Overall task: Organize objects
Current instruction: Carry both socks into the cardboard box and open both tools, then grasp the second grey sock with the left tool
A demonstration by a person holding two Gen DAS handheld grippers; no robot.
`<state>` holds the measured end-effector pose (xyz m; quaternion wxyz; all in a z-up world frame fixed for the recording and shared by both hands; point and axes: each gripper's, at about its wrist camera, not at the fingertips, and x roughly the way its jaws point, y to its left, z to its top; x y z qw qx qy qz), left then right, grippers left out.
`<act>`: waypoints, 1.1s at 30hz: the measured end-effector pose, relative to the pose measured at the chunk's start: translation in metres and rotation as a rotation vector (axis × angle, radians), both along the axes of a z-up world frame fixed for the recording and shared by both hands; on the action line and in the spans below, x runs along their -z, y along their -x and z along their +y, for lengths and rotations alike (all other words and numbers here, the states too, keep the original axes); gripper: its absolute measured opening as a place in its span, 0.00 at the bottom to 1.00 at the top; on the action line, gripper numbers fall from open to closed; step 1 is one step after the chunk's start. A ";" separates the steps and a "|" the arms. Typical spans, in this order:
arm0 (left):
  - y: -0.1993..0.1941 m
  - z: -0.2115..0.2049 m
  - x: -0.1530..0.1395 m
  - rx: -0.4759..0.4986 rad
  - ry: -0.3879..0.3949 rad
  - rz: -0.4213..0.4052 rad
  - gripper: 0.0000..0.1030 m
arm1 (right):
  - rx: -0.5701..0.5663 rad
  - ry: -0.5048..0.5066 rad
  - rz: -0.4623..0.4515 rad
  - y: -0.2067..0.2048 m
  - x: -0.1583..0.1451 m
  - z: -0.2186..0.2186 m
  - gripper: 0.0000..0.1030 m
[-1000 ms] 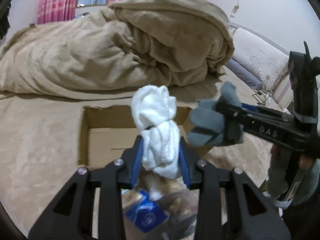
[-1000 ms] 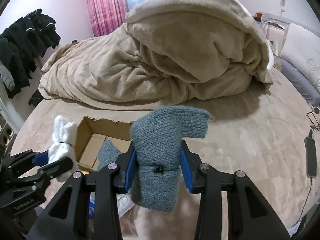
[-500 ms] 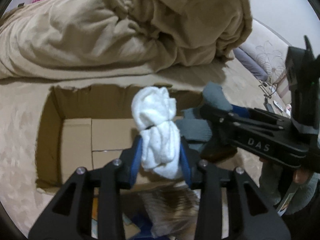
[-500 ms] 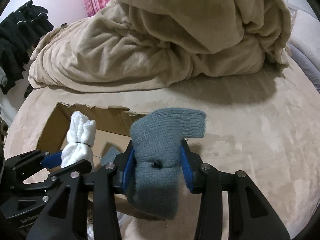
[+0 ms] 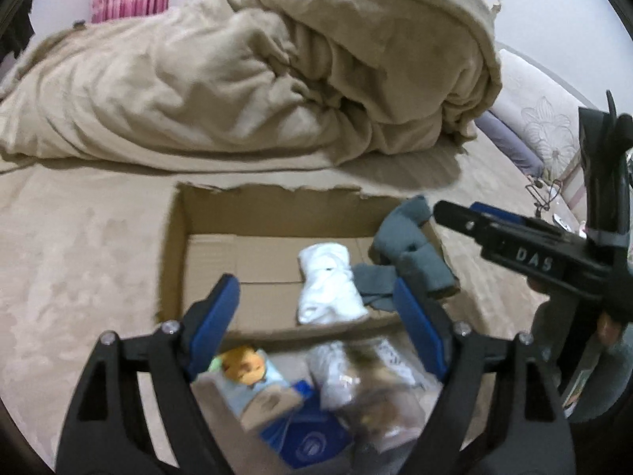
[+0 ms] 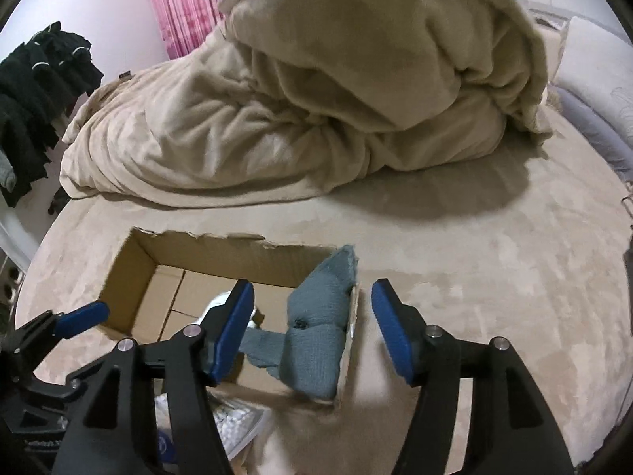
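Both your left gripper (image 5: pixel 316 312) and right gripper (image 6: pixel 312 326) are spread wide, holding nothing. The white rolled sock bundle (image 5: pixel 330 285) lies inside the open brown cardboard box (image 5: pixel 277 206). The grey knitted sock bundle (image 6: pixel 316 340) leans on that box's right wall and could topple out if you brush it.

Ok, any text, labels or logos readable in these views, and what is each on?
"DAS": white letters on the right tongs, seen in the left wrist view, on the black body.
Round white logo on the blue packet: too blurred to read.
White print on the left tongs, low on the body in the right wrist view: too small to read.
Box: no print visible.
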<state>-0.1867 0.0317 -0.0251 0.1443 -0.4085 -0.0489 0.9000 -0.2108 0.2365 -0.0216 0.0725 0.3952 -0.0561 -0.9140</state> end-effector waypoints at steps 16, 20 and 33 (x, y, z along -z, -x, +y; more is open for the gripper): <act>-0.102 -0.041 -0.073 -0.104 0.018 0.103 0.80 | -0.028 0.003 0.084 -0.097 -0.067 -0.011 0.64; -0.120 -0.046 -0.071 -0.112 0.006 0.097 0.80 | -0.039 0.011 0.083 -0.122 -0.067 -0.015 0.64; -0.137 -0.043 -0.009 -0.111 0.017 -0.010 0.80 | -0.068 0.027 -0.028 -0.148 -0.010 -0.024 0.64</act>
